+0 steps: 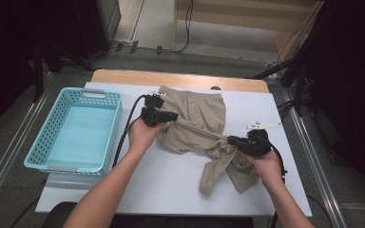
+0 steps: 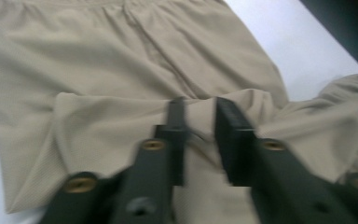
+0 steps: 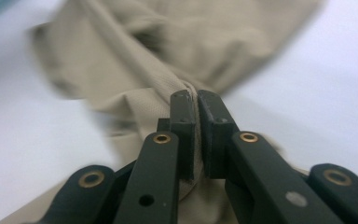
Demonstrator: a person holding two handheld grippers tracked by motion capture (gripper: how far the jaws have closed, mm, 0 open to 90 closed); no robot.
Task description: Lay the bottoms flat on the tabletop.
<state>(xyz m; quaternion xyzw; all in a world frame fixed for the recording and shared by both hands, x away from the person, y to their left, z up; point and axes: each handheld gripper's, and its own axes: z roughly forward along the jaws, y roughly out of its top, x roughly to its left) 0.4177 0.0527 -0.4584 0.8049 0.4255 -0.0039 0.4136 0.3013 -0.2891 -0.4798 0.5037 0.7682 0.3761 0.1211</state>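
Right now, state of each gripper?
Left gripper: open, jaws apart over the beige shorts, fabric between them, not pinched.
Right gripper: shut on the beige shorts, a fold clamped between its jaws.

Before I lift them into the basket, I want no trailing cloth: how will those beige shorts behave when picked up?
Probably floppy: the beige shorts lie crumpled, stretching into a taut ridge toward the right gripper, which pinches a fold. Likely light, since that small pinch draws them. The loose leg would probably dangle.
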